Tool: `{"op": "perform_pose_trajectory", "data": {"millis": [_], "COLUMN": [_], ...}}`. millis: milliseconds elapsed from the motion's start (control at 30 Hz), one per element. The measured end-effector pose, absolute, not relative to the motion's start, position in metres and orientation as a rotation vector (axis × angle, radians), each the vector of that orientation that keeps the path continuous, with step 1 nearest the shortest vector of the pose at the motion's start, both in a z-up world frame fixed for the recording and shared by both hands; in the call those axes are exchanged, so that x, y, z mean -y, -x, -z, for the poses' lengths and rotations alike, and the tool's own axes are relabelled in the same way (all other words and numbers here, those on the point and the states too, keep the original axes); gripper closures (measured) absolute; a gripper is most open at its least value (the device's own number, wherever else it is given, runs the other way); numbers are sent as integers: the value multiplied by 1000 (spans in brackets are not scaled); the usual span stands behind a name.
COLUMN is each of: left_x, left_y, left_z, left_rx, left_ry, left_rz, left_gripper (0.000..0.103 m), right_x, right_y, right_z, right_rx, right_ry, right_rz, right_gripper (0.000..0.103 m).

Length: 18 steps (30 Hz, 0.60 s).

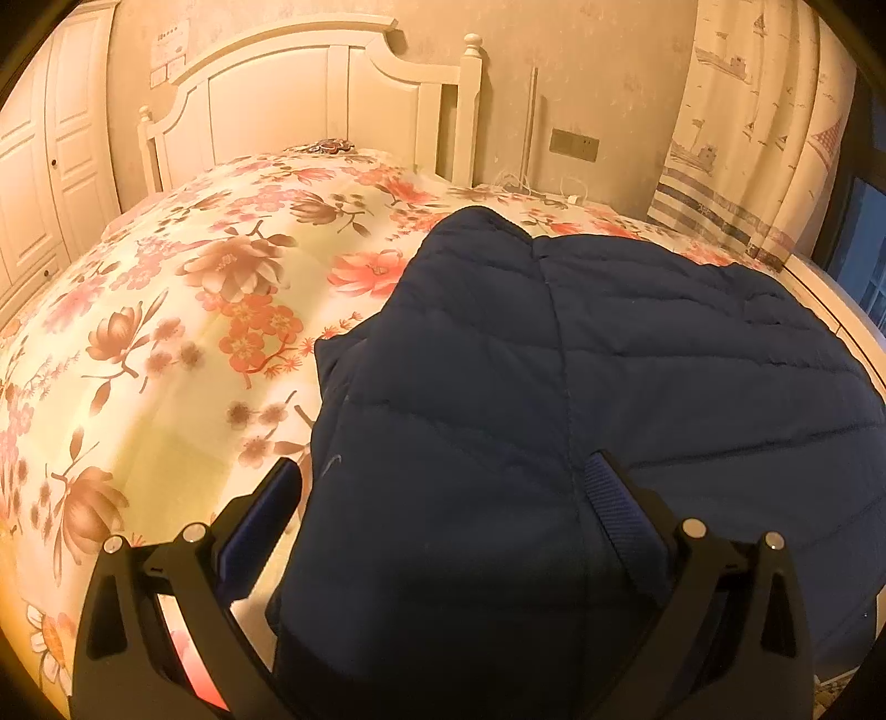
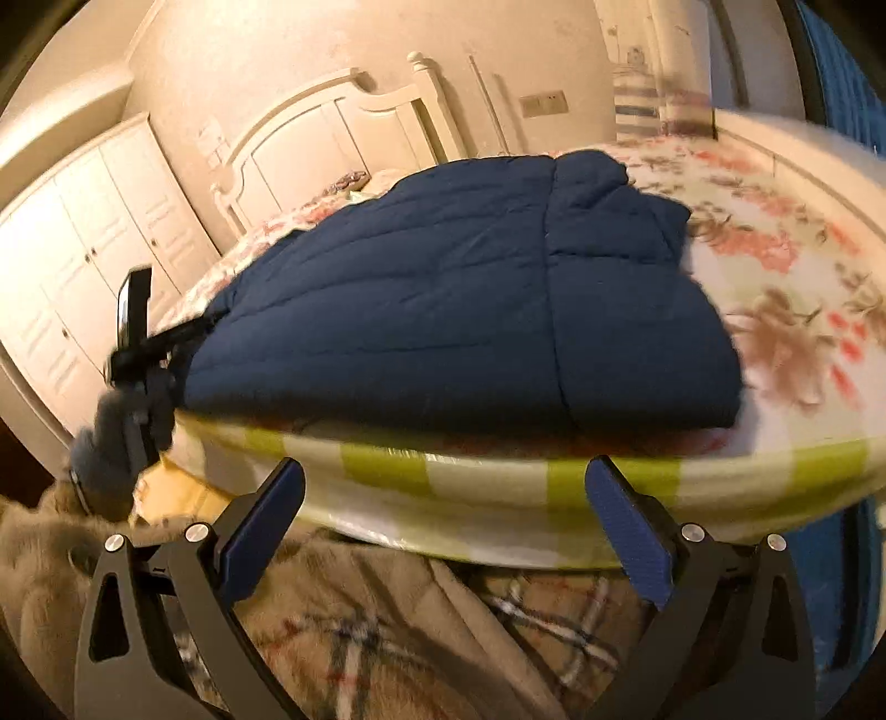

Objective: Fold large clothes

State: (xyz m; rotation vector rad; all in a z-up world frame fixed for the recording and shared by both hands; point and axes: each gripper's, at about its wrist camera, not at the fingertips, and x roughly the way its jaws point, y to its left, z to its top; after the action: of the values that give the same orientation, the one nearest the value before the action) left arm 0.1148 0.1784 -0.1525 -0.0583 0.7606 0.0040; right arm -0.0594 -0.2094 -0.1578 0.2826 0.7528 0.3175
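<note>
Left wrist: one navy quilted coat (image 1: 581, 387), one floral bed (image 1: 166, 310), two spread tools (image 1: 443, 498).

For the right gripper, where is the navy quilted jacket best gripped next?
Probably the navy quilted jacket's near right corner, approached from the foot of the bed: there the folded edge lies thick and exposed, and the right gripper already faces it with open jaws.

I find nothing I can read in either of my wrist views. A pale paper sheet (image 1: 170, 45) is stuck on the wall (image 1: 581, 83) beside the headboard (image 1: 288, 105), and it carries rows of small dark marks, but they are too small and blurred for me to make out any letters or numbers. The navy quilted jacket (image 1: 581, 360) shows no legible label or brand.
</note>
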Motion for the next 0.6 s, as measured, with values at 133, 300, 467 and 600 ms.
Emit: {"op": "perform_pose_trajectory", "data": {"millis": [133, 300, 467, 600], "left_x": [-183, -184, -186, -183], "left_y": [-117, -119, -120, -120], "left_z": [154, 156, 158, 158], "left_rx": [-770, -775, -787, -783], "left_ry": [87, 104, 128, 113], "left_rz": [15, 21, 37, 29], "left_gripper": [2, 2, 2, 2], "right_x": [207, 224, 214, 204], "right_y": [38, 15, 20, 37], "right_z": [163, 167, 161, 156], "right_rx": [-739, -687, -780, -783], "right_ry": [-307, -483, -403, -301], "right_rz": [-299, -311, -280, -246], "right_gripper": [4, 4, 4, 4]}}
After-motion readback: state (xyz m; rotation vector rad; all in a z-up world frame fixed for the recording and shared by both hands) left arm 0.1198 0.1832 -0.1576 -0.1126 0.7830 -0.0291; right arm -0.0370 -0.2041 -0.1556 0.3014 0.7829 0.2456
